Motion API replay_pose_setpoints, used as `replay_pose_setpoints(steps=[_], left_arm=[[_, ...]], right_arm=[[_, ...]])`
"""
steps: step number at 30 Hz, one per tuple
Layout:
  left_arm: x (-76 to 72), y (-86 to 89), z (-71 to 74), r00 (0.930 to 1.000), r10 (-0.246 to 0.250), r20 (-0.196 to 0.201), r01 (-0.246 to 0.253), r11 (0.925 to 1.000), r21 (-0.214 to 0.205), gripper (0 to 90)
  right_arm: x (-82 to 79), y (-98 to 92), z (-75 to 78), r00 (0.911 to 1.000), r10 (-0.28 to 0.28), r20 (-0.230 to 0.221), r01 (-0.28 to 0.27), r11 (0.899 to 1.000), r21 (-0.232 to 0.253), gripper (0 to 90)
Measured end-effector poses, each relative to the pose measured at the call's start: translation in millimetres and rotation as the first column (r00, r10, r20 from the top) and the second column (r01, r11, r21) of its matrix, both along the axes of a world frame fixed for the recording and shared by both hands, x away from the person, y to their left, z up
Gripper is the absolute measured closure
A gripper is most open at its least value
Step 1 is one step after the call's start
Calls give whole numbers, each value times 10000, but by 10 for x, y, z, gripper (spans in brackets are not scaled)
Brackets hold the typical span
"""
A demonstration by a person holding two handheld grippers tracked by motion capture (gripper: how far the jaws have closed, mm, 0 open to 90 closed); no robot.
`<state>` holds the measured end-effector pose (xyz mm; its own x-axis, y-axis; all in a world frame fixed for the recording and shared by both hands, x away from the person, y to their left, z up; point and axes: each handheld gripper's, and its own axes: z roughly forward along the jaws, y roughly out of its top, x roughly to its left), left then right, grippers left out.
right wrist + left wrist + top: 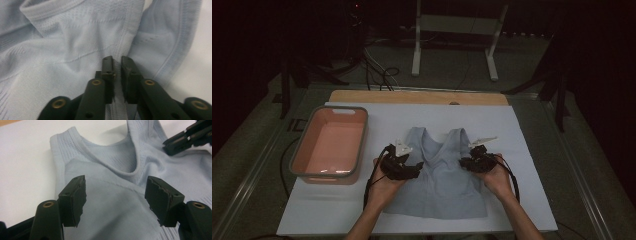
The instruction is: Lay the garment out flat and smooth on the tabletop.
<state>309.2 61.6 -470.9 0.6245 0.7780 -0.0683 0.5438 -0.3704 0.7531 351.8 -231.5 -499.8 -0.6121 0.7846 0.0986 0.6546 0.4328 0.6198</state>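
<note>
A light blue sleeveless top lies flat on the white mat, neckline away from the person. My left gripper hovers over the top's left chest; in the left gripper view its jaws stand wide apart above the top, nothing between the pads. My right gripper is at the right armhole; it also appears far right in the left gripper view as the right gripper. In the right gripper view the right gripper has its jaws nearly together, pinching the ribbed seam band of the top.
A pink bin with a grey rim stands at the mat's left. A wooden table strip shows behind the mat. A white frame stand and cables lie on the floor beyond. Bare mat surrounds the top.
</note>
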Motion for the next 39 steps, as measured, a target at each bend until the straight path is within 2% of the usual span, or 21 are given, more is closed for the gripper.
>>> replay_pose_setpoints(steps=[4,8,13,15,18,22,27,32,36,38,39], left_arm=[[-17,20,-23,10000,15,-30,-15,10000,31,355],[-28,38,-51,9999,34,-99,-33,10000,81,366],[-34,28,-112,9997,-18,-260,25,9996,280,378],[-37,24,-139,9994,-11,-333,22,9995,329,384],[-37,26,-177,9990,-2,-437,23,9989,471,393],[-57,45,-206,9987,46,-513,-14,9980,635,404],[-101,83,-226,9986,125,-516,-88,9974,709,423],[-163,108,-244,9985,143,-529,-97,9963,849,423],[-196,133,-262,9984,174,-545,-123,9956,932,422],[-211,144,-267,9982,190,-566,-135,9953,963,421],[-219,151,-268,9982,181,-571,-124,9952,970,419]], right_arm=[[-44,-18,68,9982,-256,549,265,9995,-164,833],[-85,-91,130,9909,-741,1125,829,9937,-752,834],[-89,-223,170,9798,-1397,1430,1519,9853,-779,835],[-92,-269,163,9779,-1553,1397,1671,9829,-771,835],[-107,-313,110,9825,-1509,1093,1588,9850,-675,818],[-160,-332,85,9845,-1493,916,1549,9862,-576,690],[-299,-371,120,9851,-1493,857,1542,9866,-539,576],[-512,-431,106,9861,-1569,540,1598,9857,-538,478],[-622,-463,66,9855,-1686,208,1695,9840,-549,434],[-632,-470,55,9866,-1618,187,1626,9850,-576,430],[-659,-461,27,9859,-1672,7,1670,9843,-564,424]])
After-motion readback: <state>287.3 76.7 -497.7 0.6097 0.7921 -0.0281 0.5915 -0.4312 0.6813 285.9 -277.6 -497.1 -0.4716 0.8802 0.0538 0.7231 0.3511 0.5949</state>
